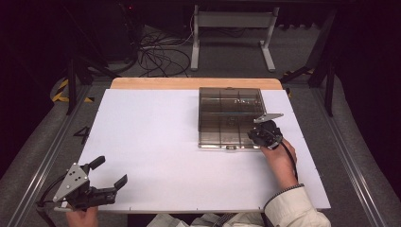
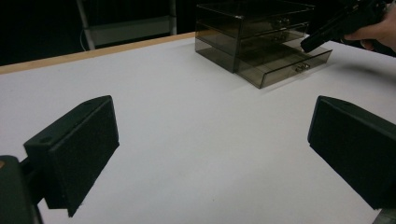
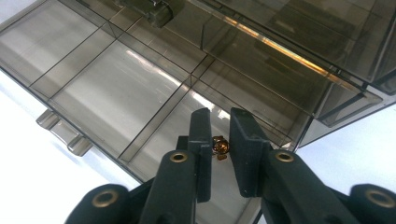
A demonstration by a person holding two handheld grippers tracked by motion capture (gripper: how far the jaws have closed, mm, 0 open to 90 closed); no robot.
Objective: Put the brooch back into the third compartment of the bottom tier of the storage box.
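The right gripper [image 3: 219,144] hangs over the open bottom drawer [image 3: 116,88] of the smoky organizer [image 1: 230,101], its fingers [image 3: 201,140] nearly closed around a small brown bead [image 3: 220,145]. The left gripper [image 1: 108,172] rests at the desk's [image 1: 151,137] near left corner, fingers spread and empty.

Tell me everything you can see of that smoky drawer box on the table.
The drawer box is smoky, see-through plastic, standing on the white table toward its far right. Its bottom drawer is pulled out, split by thin dividers into compartments, with a small handle on its front. The right gripper reaches into a near compartment, jaws close around a small brownish item too small to identify.
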